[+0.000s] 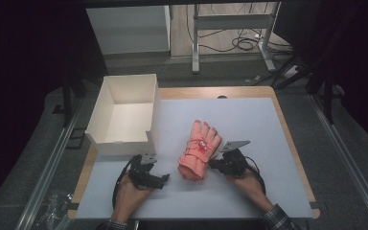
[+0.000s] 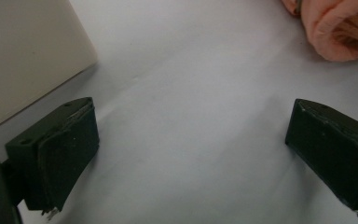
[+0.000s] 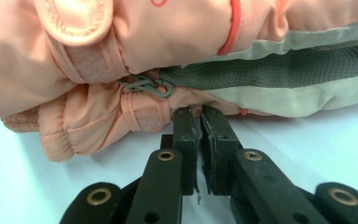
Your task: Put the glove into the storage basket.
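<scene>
The pink gloves (image 1: 200, 150) (a stacked pair) lie mid-table, right of the white box (image 1: 124, 115). The right gripper (image 3: 200, 116) is closed, empty, its tips at the gloves' edge. The left gripper (image 2: 191, 149), jaws wide apart, sits left of the gloves, just below the box.

no words, brand names or numbers can be read anywhere. the one sign-like mark is a small red motif on the back of the pink glove (image 1: 200, 148), near its middle in the high view, too small to make out; it may be a logo or a drawing. in the right gripper view a bit of red outline sits at about twelve o'clock on the glove, cut off by the top edge and unreadable. the white box (image 1: 124, 115), at about ten o'clock from the glove, carries no print on its visible walls.
</scene>
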Demonstrator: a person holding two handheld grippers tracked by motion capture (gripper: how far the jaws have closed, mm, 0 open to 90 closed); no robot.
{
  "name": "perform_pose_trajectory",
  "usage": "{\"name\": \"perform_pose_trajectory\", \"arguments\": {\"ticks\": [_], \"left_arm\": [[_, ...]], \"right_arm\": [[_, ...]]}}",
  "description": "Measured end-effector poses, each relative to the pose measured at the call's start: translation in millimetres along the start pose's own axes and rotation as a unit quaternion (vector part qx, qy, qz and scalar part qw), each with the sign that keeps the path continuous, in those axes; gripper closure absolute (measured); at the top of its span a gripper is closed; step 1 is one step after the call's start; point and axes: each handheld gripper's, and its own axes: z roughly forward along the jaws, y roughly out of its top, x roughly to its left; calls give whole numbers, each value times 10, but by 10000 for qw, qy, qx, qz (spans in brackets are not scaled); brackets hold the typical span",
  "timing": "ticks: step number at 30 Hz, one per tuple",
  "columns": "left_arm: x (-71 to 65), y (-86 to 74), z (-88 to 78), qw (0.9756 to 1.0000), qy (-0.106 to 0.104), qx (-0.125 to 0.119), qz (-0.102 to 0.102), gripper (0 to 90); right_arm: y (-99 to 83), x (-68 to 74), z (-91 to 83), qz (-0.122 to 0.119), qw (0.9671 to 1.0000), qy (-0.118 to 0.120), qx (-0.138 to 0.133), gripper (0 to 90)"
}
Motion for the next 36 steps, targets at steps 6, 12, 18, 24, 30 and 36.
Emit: {"name": "perform_pose_trajectory", "arguments": {"ticks": [6, 12, 18, 24, 30, 36], "left_arm": [[-2, 1, 1, 10000, 3, 1, -3, 25], [-7, 1, 2, 10000, 12, 1, -21, 24], [-3, 0, 3, 10000, 6, -13, -7, 24], [-1, -2, 3, 10000, -3, -21, -12, 23], [1, -2, 3, 10000, -10, -18, -17, 24], [-3, -1, 3, 10000, 2, -13, -10, 23]], "right_arm": [[77, -14, 79, 10, 10000, -32, 1, 844], [156, -11, 170, -27, 9999, -100, -16, 849], [187, -10, 219, 6, 9999, -102, -44, 851], [188, -7, 209, 17, 10000, -57, -42, 813], [190, 17, 91, -245, 9995, -189, -112, 722], [138, -103, -135, -177, 9988, -405, -193, 645]]}}
